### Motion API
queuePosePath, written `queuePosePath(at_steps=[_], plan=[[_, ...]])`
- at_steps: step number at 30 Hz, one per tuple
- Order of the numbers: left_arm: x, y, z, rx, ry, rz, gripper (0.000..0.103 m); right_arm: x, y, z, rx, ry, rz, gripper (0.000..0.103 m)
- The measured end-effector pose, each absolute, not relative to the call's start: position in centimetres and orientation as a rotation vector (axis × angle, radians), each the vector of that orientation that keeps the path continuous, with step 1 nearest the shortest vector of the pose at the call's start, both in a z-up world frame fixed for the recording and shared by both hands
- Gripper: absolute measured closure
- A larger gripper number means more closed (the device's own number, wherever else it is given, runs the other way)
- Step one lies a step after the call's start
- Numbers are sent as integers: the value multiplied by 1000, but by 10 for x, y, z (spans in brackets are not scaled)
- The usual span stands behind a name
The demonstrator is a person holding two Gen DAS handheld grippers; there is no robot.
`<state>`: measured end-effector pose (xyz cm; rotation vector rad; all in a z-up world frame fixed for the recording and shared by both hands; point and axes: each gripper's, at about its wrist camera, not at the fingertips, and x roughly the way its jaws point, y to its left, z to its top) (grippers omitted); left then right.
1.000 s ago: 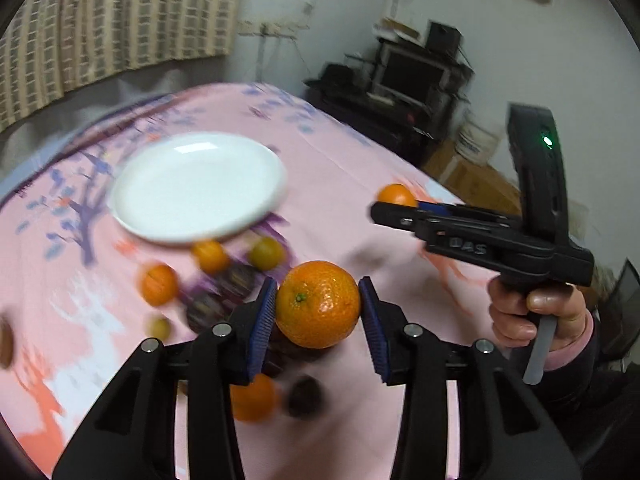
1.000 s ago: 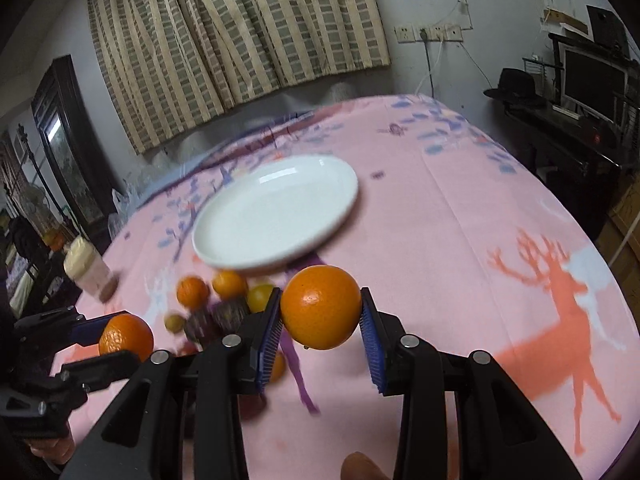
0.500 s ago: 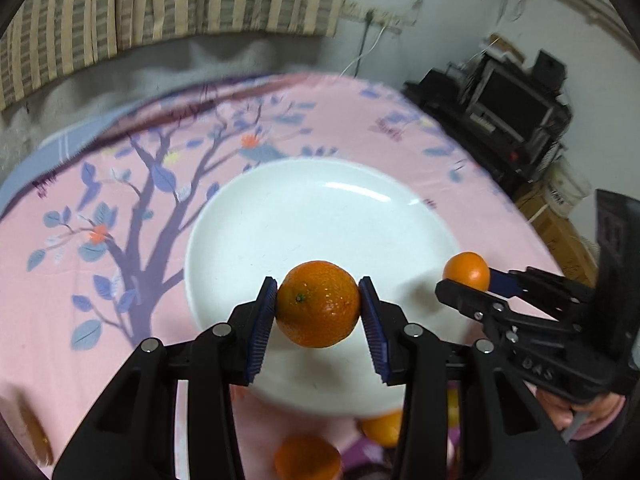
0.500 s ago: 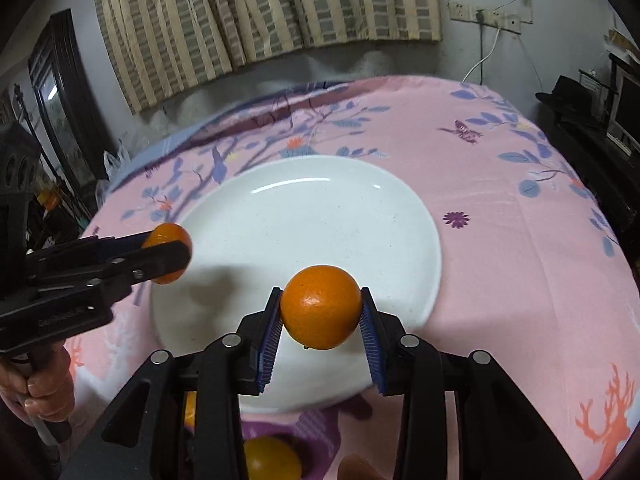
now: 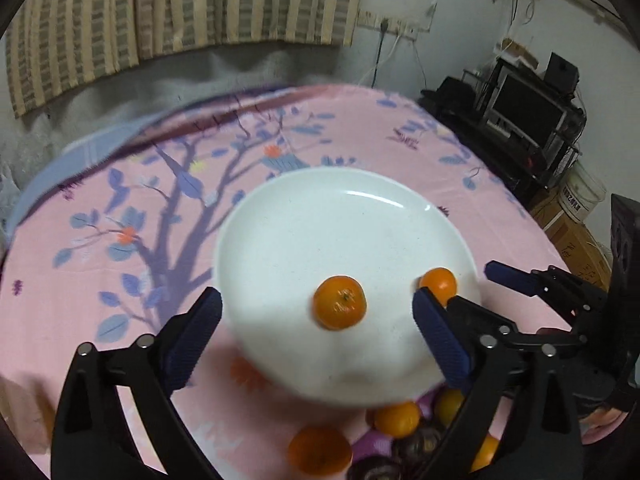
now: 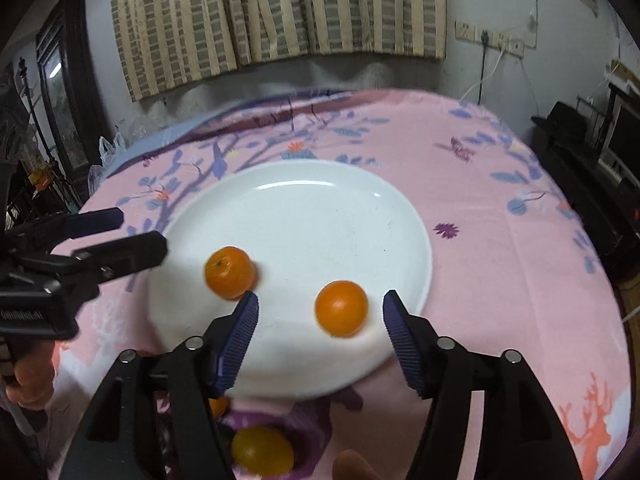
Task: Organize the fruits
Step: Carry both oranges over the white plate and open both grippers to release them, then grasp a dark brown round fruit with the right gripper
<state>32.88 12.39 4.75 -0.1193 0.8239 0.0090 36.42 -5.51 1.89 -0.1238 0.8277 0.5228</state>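
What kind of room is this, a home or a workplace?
Most likely a lived-in home room. A table under a pink tree-print cloth holds a white plate with oranges, striped curtains hang behind, and a monitor on a dark stand sits at the side.

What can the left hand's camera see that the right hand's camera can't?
Only the left wrist view shows the dark purple fruits below the plate, and the black TV stand at the right. Only the right wrist view shows the orange deer print on the cloth, the dark cabinet at the left, and a hand holding the left gripper. Both show the white plate with two oranges lying free on it; both grippers' fingers have just been opening, with nothing gripped.
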Motion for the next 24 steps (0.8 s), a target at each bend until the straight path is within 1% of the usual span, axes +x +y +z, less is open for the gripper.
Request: queuePosePath(at_steps=[5,10,17,24], plan=[[268,127,61,-98,787,15,5,300,-76,39,-106,782,568,33],[215,132,42,-82,770,52,5,235,-99,33,-56,768,566,30],[186,155,9,-167,827,75,5,178,-119,13,-48,815,526,30],[175,161,11,-231,821,60,5,139,-97,-3,-140,847,589,31]])
